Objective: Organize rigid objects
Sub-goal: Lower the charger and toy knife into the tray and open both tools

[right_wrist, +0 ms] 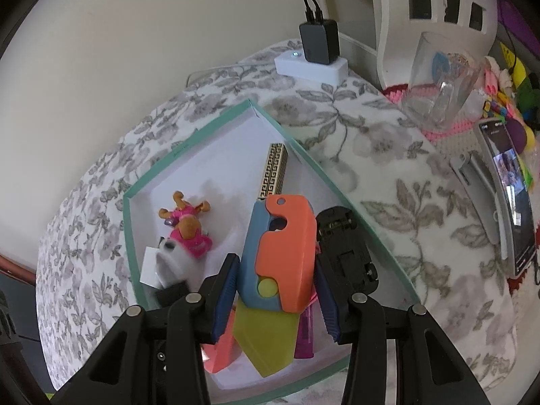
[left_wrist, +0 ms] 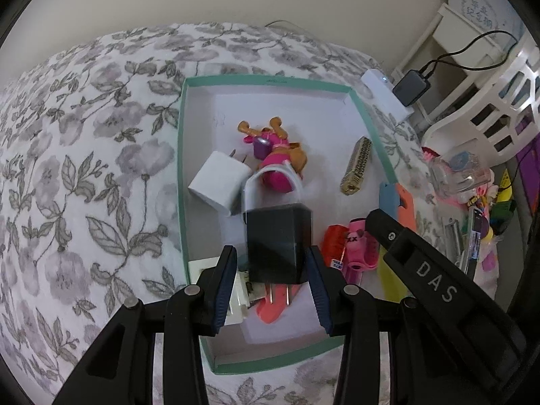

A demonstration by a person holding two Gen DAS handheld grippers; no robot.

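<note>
Left wrist view looks steeply down into the teal-rimmed box (left_wrist: 182, 182), which sits on a flowered bedspread (left_wrist: 84, 155). The left tongs (left_wrist: 271, 283) are closed narrowly on a black padlock (left_wrist: 277, 243); its white shackle arches away from the tongs toward the pink toy dog (left_wrist: 275, 158) and the white plug cube (left_wrist: 219, 182). The lock hangs over the near part of the box floor, above a white adapter and an orange piece lying there.

In the right wrist view, the right tongs (right_wrist: 275, 287) clamp an orange-and-blue toy knife (right_wrist: 281, 249) with a yellow-green blade. Its long axis runs along the fingers, blade pointing back toward the camera, and it hangs over the box's near corner, beside the black toy car (right_wrist: 344, 246).

Both loads are already above the box, so each release probably needs only a straight drop. The lock's clearest landing spot seems to lie just past the adapter.
</note>
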